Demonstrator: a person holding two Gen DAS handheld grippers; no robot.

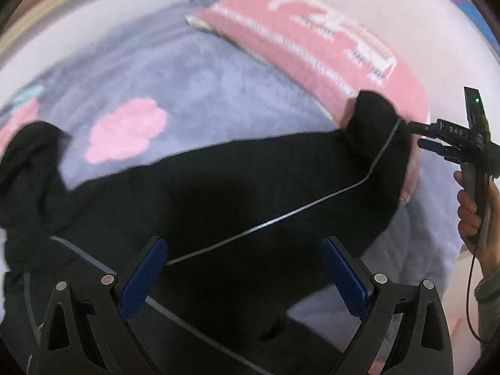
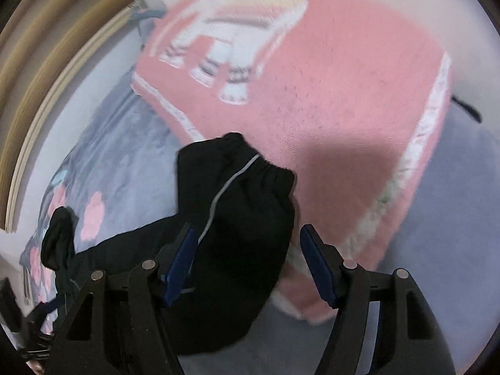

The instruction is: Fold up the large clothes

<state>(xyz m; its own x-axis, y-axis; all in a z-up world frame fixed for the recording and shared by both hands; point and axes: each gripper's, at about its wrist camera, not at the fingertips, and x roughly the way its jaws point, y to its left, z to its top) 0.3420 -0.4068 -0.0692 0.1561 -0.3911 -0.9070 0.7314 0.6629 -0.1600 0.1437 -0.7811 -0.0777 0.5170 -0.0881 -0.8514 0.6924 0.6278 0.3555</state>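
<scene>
- Left wrist view: the black garment [image 1: 237, 187] lies spread on the grey-blue blanket [image 1: 175, 72], with its long axis running across the picture, from a bunched end at the left to the cuffed end [image 1: 378, 118] at the right, which rests against the pink cushion [image 1: 315, 40].
- The left gripper [image 1: 243, 278] hangs over the middle part of the garment. Its fingers are spread wide and grasp nothing; the cloth and its thin pale stripe [image 1: 281, 217] are below them.
- At the right edge the right gripper [image 1: 420, 134] is beside the cuffed end, held by a hand [image 1: 470, 209].
- Right wrist view: the right gripper [image 2: 247, 268] is over the cuffed end [image 2: 250, 187]. Its jaws are apart, and the blue pads [image 2: 179, 268] do not press the cloth.
- The garment continues away to the lower left, so the right hand is the nearer one to this end, and the left hand is nearer to the middle.
</scene>
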